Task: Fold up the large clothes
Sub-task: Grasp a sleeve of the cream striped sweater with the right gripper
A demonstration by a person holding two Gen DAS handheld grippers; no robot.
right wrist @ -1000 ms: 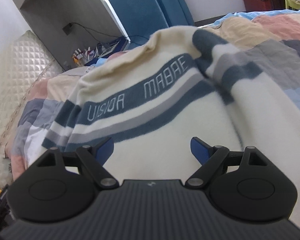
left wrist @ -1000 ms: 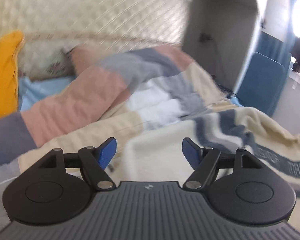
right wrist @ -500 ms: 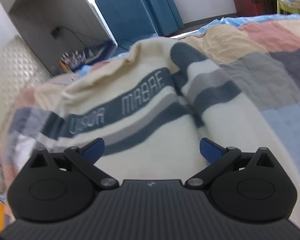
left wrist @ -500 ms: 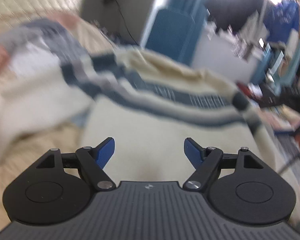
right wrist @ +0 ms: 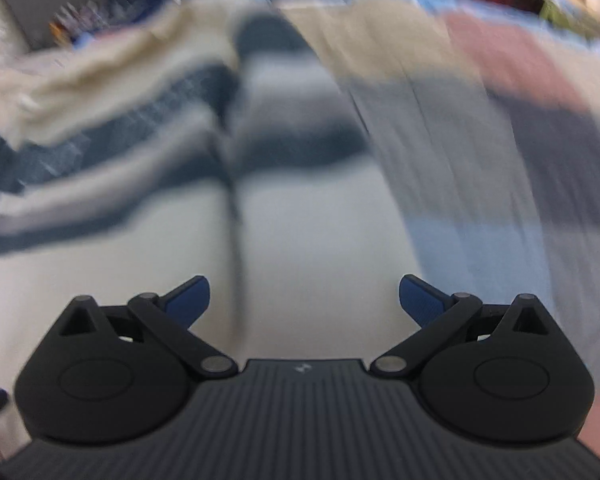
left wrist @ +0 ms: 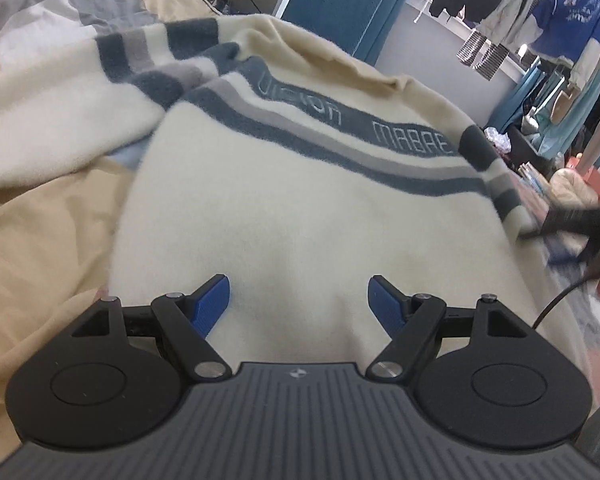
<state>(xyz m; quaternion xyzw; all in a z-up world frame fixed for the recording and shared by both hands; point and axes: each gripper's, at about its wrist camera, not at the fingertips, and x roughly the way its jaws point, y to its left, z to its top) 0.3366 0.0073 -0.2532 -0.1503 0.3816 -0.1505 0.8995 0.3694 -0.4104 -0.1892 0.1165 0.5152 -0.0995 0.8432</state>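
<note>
Just sweater on patchwork quilt

Patchwork quilt underneath; blue panel behind; clothes hanging at right.

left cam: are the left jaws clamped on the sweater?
No. The left gripper has its jaws apart, empty, above the cream fleece sweater with blue-grey stripes.

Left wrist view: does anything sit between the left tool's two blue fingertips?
Nothing is gripped. The left tool stands open, and in the left wrist view only the cream sweater shows in the gap, lying beneath and beyond the tips.
</note>
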